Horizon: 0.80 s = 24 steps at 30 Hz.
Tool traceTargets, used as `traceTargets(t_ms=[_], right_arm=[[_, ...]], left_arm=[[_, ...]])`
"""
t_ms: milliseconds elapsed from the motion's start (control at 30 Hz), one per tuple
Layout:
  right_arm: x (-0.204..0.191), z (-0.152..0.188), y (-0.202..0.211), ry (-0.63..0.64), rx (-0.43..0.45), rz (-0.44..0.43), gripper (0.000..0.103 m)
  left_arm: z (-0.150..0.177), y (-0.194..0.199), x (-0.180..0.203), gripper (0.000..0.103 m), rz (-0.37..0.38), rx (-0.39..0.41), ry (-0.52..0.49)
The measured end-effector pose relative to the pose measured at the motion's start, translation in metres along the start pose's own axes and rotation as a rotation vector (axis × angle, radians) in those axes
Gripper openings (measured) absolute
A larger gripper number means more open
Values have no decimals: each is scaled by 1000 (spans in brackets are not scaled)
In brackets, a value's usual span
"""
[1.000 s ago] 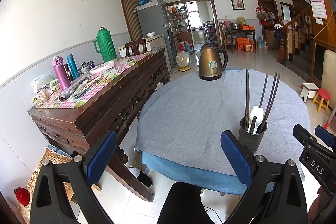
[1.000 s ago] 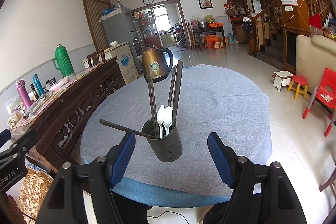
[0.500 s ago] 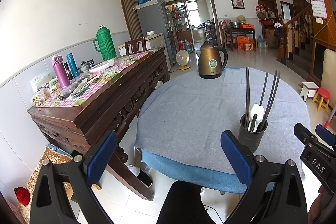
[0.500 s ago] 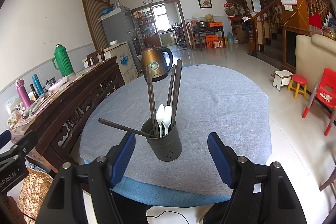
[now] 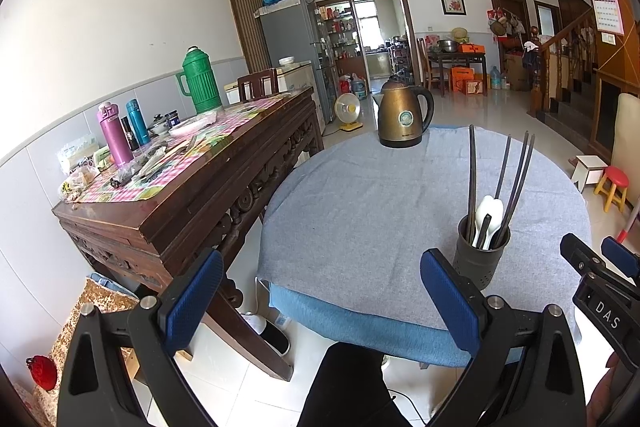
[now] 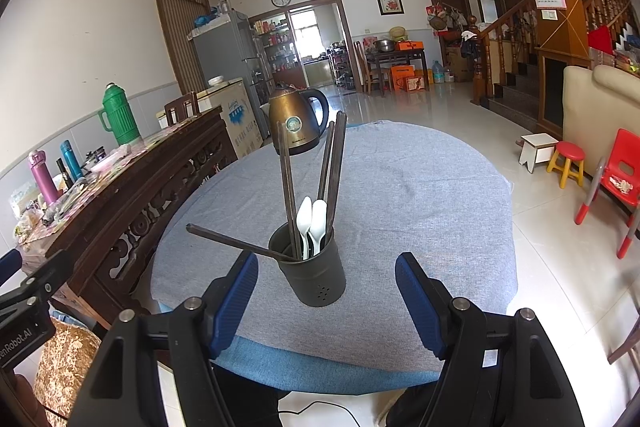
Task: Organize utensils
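Observation:
A dark grey utensil holder stands near the front edge of the round table covered with a grey cloth. Several dark chopsticks and two white spoons stand in it; one chopstick leans far out to the left. My right gripper is open just in front of the holder, nothing between its blue pads. My left gripper hangs open left of the holder, over the table's front-left edge.
A bronze electric kettle stands at the table's far side. A carved wooden sideboard with flasks and clutter runs along the left. Stools and a red chair stand on the tiled floor to the right.

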State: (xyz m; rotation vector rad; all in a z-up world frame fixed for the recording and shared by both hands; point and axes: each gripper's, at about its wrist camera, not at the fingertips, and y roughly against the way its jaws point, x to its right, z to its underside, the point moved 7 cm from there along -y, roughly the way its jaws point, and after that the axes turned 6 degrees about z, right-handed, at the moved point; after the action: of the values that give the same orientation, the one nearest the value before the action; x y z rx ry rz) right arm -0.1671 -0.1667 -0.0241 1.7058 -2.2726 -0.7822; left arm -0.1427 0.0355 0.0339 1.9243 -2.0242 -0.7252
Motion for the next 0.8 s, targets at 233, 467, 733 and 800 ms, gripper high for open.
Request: traceTargets(t_ms=[233, 467, 733, 800], right_arm=[[2, 1, 0, 0, 0, 1, 75], [2, 1, 0, 0, -1, 1, 75], [3, 2, -1, -1, 2, 4, 75], [5, 4, -2, -2, 3, 4, 75]], left_arm=[[1, 0, 0, 99, 1, -4, 1], [2, -1, 0, 99, 1, -6, 0], [2, -1, 0, 99, -2, -6, 1], [3, -2, 0, 99, -1, -7, 1]])
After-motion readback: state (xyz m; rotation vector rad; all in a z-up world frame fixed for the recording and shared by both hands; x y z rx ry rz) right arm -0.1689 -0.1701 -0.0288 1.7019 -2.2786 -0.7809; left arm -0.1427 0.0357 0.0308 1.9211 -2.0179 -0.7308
